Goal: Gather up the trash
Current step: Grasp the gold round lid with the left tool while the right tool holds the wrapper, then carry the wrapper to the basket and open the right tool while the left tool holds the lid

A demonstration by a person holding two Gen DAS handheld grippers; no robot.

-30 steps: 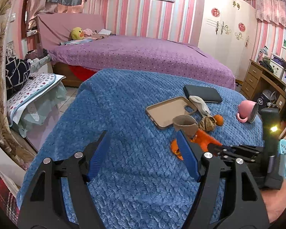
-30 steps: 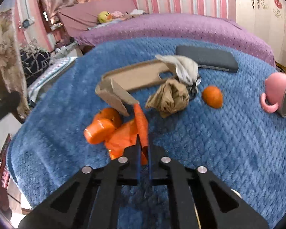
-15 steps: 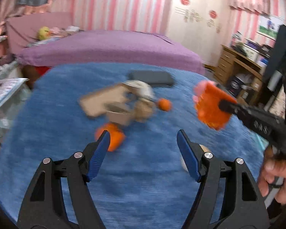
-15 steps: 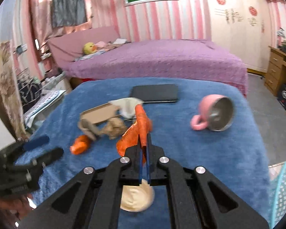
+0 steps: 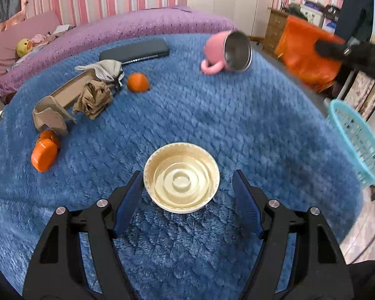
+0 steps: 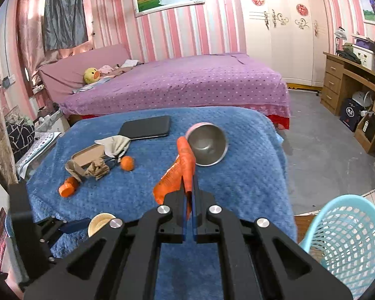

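Since a second ago the right claw (image 6: 189, 201), clamped tight on the crumpled orange wrapper (image 6: 176, 172), has lifted it off the tabletop (image 5: 212, 115) toward the turquoise basket (image 6: 347, 240). Meanwhile the left claw (image 5: 185, 195) hangs wide open around the cream plastic lid (image 5: 182, 177), empty. Crumpled paper (image 5: 93, 97) and orange scraps remain.

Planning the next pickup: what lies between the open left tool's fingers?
The cream bowl sits on the blue blanket, just ahead of the left tool and between its fingertips, untouched. The left wrist view shows it.
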